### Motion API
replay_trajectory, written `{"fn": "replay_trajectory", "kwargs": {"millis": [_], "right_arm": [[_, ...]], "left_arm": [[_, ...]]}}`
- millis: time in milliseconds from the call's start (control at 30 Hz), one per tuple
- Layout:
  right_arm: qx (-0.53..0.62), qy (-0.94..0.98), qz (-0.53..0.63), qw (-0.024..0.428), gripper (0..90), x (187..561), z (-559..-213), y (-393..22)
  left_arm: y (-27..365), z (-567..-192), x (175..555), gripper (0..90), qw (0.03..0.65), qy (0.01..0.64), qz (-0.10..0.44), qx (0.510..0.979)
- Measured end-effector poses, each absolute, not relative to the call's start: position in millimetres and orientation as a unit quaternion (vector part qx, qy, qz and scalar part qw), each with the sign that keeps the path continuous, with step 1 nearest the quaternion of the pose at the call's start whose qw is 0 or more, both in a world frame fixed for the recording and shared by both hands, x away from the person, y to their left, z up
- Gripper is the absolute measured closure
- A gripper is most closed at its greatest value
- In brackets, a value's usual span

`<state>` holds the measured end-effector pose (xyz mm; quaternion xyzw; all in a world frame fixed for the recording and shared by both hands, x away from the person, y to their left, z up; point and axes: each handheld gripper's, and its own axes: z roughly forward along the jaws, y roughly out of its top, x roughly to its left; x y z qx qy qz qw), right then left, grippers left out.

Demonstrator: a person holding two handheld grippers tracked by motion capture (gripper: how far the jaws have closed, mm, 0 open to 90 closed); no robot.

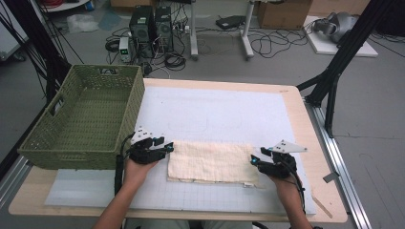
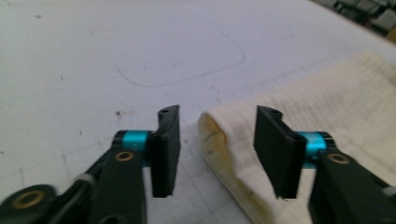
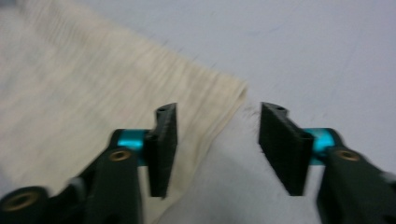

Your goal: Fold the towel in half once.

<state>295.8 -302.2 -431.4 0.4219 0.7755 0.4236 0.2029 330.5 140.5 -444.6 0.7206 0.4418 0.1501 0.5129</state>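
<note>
A cream cloth (image 1: 210, 162), folded into a long rectangle, lies flat on the white mat near the table's front. My left gripper (image 1: 168, 148) sits at the cloth's left end with its jaws open. In the left gripper view the folded edge of the cloth (image 2: 327, 93) lies between the jaws of the left gripper (image 2: 218, 112), and the pads stand apart from it. My right gripper (image 1: 253, 161) is at the cloth's right end, also open. In the right gripper view the cloth (image 3: 93, 84) reaches under the left jaw of the right gripper (image 3: 218, 108), its edge running between the jaws untouched.
A green woven basket (image 1: 52, 102) stands at the table's left, close behind my left hand. The white grid mat (image 1: 215, 109) covers most of the wooden table (image 1: 305, 138). Computer cases and cables lie on the floor beyond the far edge.
</note>
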Motion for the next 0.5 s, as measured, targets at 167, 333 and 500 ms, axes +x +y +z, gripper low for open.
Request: {"fn": "replay_trajectory", "kwargs": {"millis": [167, 333, 500], "right_arm": [[0.411, 0.781, 0.421, 0.206, 43.6, 319, -423, -298], [0.393, 0.802, 0.407, 0.19, 53.7, 341, -426, -284], [0.391, 0.814, 0.397, 0.161, 57.9, 356, -440, -278]], "left_arm": [[133, -432, 347, 43.7, 0.503, 0.425, 0.157, 0.736], [124, -429, 367, 44.6, 0.483, 0.414, 0.152, 0.756], [116, -442, 375, 50.0, 0.452, 0.41, 0.134, 0.781]]}}
